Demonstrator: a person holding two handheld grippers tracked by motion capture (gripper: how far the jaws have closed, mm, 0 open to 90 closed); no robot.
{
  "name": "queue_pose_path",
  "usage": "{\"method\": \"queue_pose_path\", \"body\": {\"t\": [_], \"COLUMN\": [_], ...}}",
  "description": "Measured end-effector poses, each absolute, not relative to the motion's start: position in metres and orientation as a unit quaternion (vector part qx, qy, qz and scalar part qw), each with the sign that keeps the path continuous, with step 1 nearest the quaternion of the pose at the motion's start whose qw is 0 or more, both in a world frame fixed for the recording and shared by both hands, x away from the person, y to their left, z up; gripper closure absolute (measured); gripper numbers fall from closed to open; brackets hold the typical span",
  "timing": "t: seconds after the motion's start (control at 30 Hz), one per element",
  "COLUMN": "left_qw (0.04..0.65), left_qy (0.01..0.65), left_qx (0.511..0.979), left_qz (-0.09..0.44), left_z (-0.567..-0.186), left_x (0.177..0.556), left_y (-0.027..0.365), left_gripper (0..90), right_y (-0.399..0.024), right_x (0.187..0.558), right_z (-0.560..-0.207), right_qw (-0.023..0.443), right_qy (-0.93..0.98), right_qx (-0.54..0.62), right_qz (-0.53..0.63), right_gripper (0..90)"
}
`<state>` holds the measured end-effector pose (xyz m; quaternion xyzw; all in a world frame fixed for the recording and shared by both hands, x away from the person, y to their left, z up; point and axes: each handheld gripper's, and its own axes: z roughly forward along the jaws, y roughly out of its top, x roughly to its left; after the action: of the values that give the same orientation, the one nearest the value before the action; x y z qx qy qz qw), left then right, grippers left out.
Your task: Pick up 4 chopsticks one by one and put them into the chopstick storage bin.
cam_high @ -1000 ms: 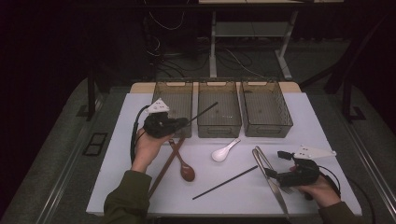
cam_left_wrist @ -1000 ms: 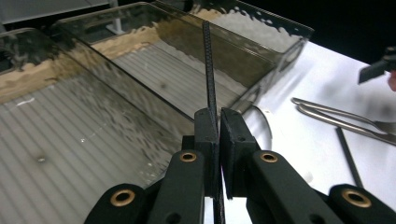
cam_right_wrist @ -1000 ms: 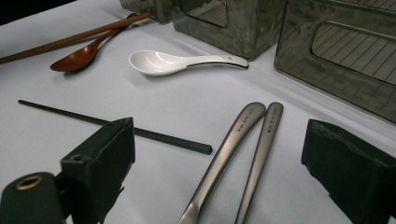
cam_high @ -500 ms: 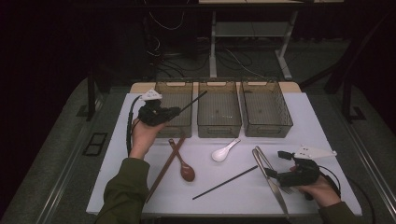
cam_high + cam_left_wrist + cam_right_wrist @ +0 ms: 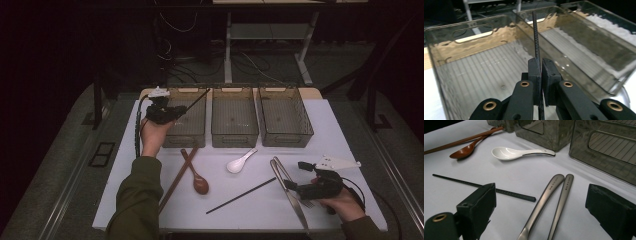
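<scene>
My left gripper hangs over the left edge of the left bin, shut on a thin black chopstick that slants up and to the right above the bin. In the left gripper view the jaws pinch that chopstick upright over the bin's ribbed floor. My right gripper rests low at the front right, open. Two steel utensil handles lie side by side between its jaws, untouched.
Three smoky plastic bins stand in a row, with the middle bin and right bin empty. On the white table lie a second black chopstick, a white spoon, a wooden spoon and brown chopsticks.
My left hand has carried the black chopstick away from me and leftward, from in front of the bins to above the left bin. The right hand has stayed put.
</scene>
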<state>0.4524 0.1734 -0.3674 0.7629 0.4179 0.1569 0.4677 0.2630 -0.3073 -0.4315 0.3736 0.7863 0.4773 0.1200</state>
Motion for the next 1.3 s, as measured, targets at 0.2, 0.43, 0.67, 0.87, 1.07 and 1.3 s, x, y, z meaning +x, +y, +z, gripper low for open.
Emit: {"method": "queue_pose_path", "body": {"t": [0.2,0.43,0.67,0.87,1.07,1.3], "left_qw": [0.444,0.424,0.419,0.419,0.418,0.424], "left_qy": [0.444,0.469,0.478,0.477,0.470,0.464], "left_qx": [0.760,0.757,0.755,0.754,0.759,0.760], "left_qz": [0.168,0.164,0.164,0.168,0.170,0.164], "left_z": [-0.372,-0.382,-0.384,-0.384,-0.384,-0.384], "left_x": [0.464,0.471,0.473,0.473,0.472,0.471], "left_y": [0.174,0.175,0.175,0.175,0.173,0.173], "left_gripper": [85.1,85.1,85.0,76.4,68.0,61.7], "right_y": [-0.308,-0.308,-0.308,-0.308,-0.308,-0.308], "right_x": [0.263,0.263,0.263,0.263,0.263,0.263], "right_z": [-0.432,-0.432,-0.431,-0.431,-0.431,-0.431], "right_qw": [0.121,0.121,0.122,0.122,0.122,0.122], "right_qy": [0.786,0.787,0.787,0.787,0.787,0.787], "right_qx": [0.374,0.373,0.372,0.373,0.372,0.373], "right_qz": [0.477,0.477,0.477,0.477,0.476,0.476], "right_gripper": [9.7,9.7,9.7,9.7,9.7,9.7]}}
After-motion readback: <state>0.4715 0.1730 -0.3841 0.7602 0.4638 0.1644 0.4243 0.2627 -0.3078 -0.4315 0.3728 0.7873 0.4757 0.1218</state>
